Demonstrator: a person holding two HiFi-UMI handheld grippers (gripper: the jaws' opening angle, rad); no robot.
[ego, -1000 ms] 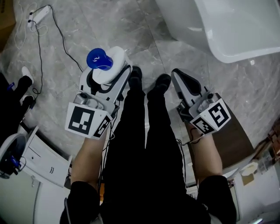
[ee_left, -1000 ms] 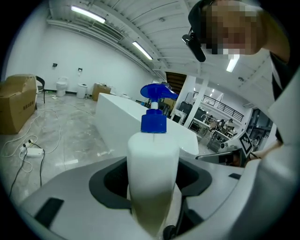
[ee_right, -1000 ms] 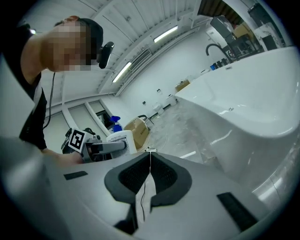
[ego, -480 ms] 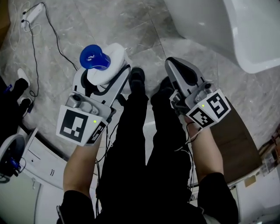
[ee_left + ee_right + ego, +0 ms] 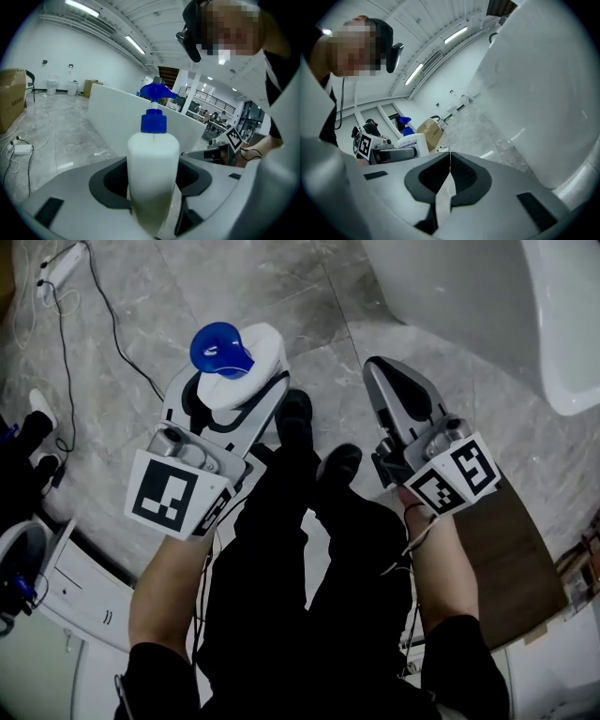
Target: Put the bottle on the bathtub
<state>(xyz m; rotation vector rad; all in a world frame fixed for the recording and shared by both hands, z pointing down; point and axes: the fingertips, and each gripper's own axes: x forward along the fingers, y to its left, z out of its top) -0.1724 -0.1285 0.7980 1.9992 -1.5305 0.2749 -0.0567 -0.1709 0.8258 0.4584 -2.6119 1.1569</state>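
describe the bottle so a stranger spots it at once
Left of the white bathtub, above the grey marble floor, find the left gripper. The bottle is clamped in its jaws: white body, bright blue spray top; the right gripper beside it holds nothing.

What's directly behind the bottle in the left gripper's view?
The white bathtub wall stands behind the bottle held in the left gripper. The bottle covers the wall's middle stretch, and the tub's inside cannot be seen.
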